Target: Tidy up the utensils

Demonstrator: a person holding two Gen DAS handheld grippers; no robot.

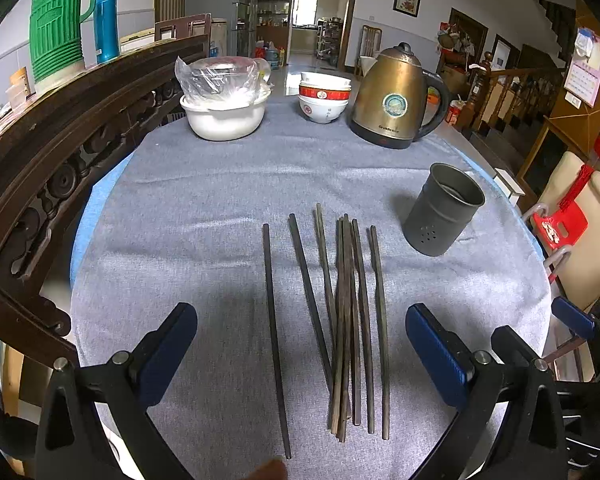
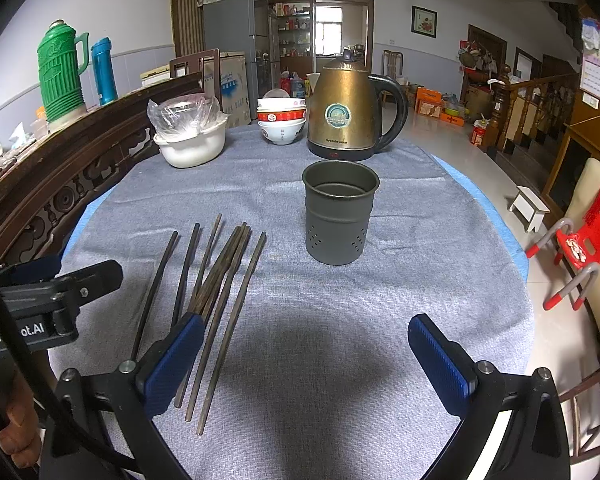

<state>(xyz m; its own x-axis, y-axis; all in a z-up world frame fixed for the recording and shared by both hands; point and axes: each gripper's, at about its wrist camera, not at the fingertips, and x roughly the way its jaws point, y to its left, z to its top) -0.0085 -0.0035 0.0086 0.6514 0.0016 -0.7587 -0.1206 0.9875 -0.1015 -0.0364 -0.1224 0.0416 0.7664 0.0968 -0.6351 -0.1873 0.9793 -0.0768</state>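
Note:
Several dark chopsticks (image 1: 344, 320) lie side by side on the grey cloth, pointing away from me; they also show at the left in the right wrist view as chopsticks (image 2: 220, 280). A dark metal utensil cup (image 1: 444, 210) stands upright and empty to their right, cup (image 2: 339, 212) in the other view. My left gripper (image 1: 300, 344) hovers open over the near ends of the chopsticks, holding nothing. My right gripper (image 2: 306, 356) is open above bare cloth, right of the chopsticks and short of the cup.
A gold electric kettle (image 1: 396, 100), stacked bowls (image 1: 324, 98) and a white pot (image 1: 224, 116) with a plastic-wrapped bowl stand at the table's far edge. A carved wooden rail (image 1: 60, 152) runs along the left. A red chair (image 2: 580, 248) is off the table's right.

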